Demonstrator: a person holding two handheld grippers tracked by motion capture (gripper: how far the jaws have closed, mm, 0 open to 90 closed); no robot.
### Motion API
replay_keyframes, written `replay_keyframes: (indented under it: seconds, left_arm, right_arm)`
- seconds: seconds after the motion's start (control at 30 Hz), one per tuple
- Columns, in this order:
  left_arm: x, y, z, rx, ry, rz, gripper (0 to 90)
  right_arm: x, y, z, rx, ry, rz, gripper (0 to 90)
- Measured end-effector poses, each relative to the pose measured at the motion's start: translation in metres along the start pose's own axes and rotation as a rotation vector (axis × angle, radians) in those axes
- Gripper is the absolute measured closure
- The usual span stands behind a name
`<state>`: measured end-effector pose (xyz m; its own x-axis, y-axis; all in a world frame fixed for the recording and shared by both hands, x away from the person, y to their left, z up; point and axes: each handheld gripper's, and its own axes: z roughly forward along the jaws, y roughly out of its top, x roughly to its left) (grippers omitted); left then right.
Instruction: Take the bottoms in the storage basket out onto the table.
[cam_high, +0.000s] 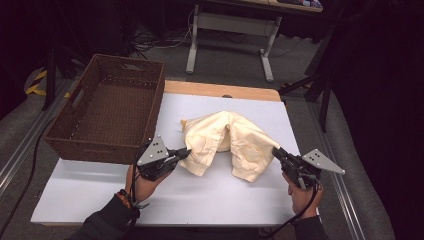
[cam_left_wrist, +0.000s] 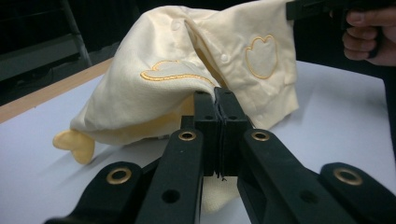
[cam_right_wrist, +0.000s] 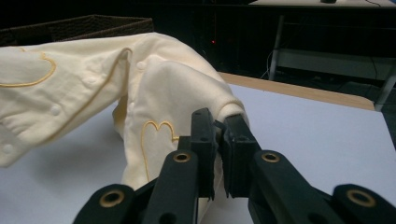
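- Lying on the white table (cam_high: 90, 190): one pale yellow cloth baby garment (cam_high: 227, 142), beside one brown wicker basket (cam_high: 107, 107).
- Two grippers, left gripper (cam_high: 186, 151) and right gripper (cam_high: 275, 151), each pinch its fabric.

brown wicker basket (cam_high: 107, 112) at table's left edge | white table (cam_high: 210, 195) | what looks like a desk frame (cam_high: 231, 35) behind

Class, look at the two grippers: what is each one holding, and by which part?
Both hold the pale yellow cloth baby garment: the left gripper pinches its near edge on one side, the right gripper the edge on the opposite side.
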<state>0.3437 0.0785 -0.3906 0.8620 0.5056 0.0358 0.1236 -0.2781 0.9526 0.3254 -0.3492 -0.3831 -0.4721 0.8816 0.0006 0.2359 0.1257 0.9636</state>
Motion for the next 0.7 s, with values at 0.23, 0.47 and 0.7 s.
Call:
replay_keyframes:
  seconds: [0.23, 0.47, 0.7]
  left_arm:
    - [0.001, -0.018, -0.010, 0.060, 0.008, 0.012, 89.0]
    - [0.001, -0.039, -0.018, 0.131, 0.006, 0.009, 88.6]
    - [-0.001, -0.053, -0.014, 0.191, 0.005, 0.024, 87.9]
  right_arm:
    - [0.000, -0.007, 0.006, 0.052, -0.060, -0.004, 63.0]
    - [0.005, -0.009, -0.003, 0.023, -0.095, -0.060, 54.8]
    - [0.022, -0.015, -0.011, 0.002, -0.075, -0.102, 48.5]
